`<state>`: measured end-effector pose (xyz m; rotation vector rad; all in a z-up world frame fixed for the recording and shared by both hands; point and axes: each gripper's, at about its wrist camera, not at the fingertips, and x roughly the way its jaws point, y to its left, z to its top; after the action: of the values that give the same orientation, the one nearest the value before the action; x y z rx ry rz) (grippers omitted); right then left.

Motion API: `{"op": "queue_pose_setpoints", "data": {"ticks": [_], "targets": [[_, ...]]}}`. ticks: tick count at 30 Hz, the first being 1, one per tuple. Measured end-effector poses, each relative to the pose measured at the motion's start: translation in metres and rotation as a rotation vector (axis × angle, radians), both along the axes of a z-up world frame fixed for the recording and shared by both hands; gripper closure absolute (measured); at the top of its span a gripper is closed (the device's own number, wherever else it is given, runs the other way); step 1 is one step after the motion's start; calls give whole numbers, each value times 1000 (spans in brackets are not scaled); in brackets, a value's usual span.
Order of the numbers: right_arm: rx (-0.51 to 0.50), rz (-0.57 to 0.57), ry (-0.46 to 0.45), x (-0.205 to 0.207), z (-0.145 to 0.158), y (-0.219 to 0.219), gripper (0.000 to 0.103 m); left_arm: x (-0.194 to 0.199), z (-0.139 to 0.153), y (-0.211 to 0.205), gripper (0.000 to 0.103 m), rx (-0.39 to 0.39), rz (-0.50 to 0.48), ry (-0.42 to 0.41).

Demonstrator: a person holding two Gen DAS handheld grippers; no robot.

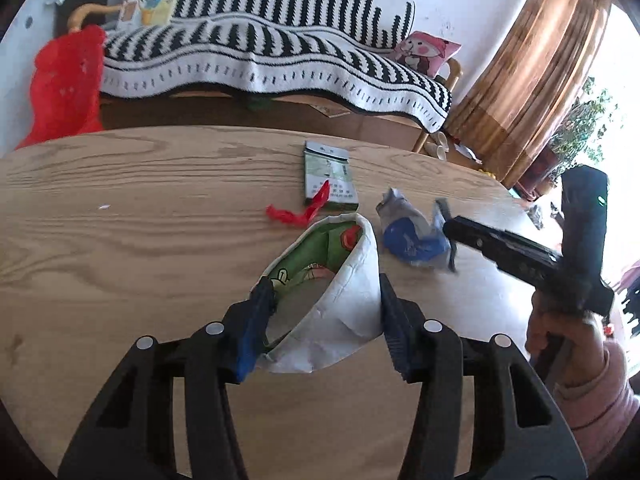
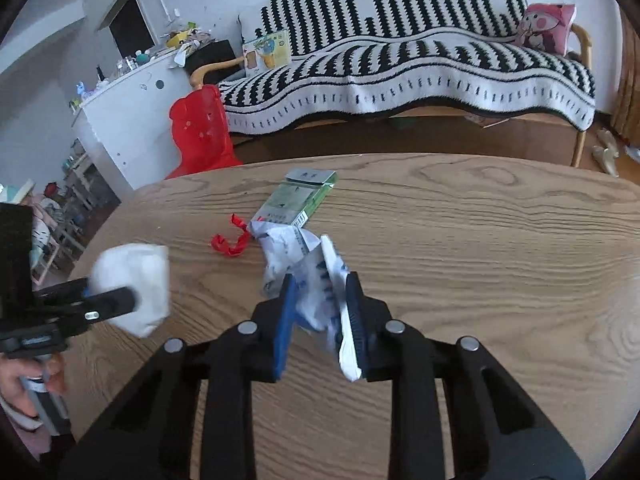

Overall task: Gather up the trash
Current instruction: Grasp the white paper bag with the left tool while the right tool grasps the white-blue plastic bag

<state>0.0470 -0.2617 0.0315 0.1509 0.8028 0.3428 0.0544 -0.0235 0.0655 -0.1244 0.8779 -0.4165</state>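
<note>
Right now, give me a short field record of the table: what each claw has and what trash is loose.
surface: wooden table
left claw: shut on white wrapper with green print inside
right claw: shut on crumpled blue-and-white wrapper
loose trash: green carton lying flat; red plastic scrap beside it, one end over the carton
small item: white speck on the table, far left
bin: none in view
behind table: sofa with striped blanket; red bag
</note>
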Motion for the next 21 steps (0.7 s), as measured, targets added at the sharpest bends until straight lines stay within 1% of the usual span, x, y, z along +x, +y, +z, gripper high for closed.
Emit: {"op": "queue_pose_setpoints", "data": {"ticks": [1,2,3,4,6,7,9,10,11,12,13,14,15,17,21], "targets": [[-18,-9,-14,-3,1,0,56,-9,3,4,52,19,4,-9],[-53,-31,-22,-4,1,2,20,-18,4,8,52,38,11,-19],[-89,-61,-23,-5,1,3,8,-29,6,13,52,65,22,-27],[-96,-65,-31,-6,1,3,6,-33,6,17,52,77,29,-31],[-87,-53,-15,0,1,3,6,-37,-1,26,52,120,54,-35],[-85,-53,-8,3,0,3,6,-34,-4,29,52,120,63,-26],[-83,-36,27,15,-4,6,9,-22,-13,35,52,77,72,17],[-87,-28,43,20,-7,8,15,-17,-16,36,52,71,72,25],[-92,-20,68,25,-12,12,25,-13,-17,35,52,75,73,24],[-87,-10,92,29,-17,16,33,-11,-17,35,52,79,79,19],[-73,-6,111,31,-21,17,46,-8,-17,36,52,78,89,15],[-50,-6,130,32,-25,19,47,-6,-16,37,52,67,97,15],[-44,-22,122,29,-25,19,48,-5,-15,36,52,56,100,18],[-32,-16,127,22,-23,20,52,-3,-14,36,52,36,101,26],[-61,-30,105,-2,-10,13,53,-4,-11,31,52,30,77,25]]}}
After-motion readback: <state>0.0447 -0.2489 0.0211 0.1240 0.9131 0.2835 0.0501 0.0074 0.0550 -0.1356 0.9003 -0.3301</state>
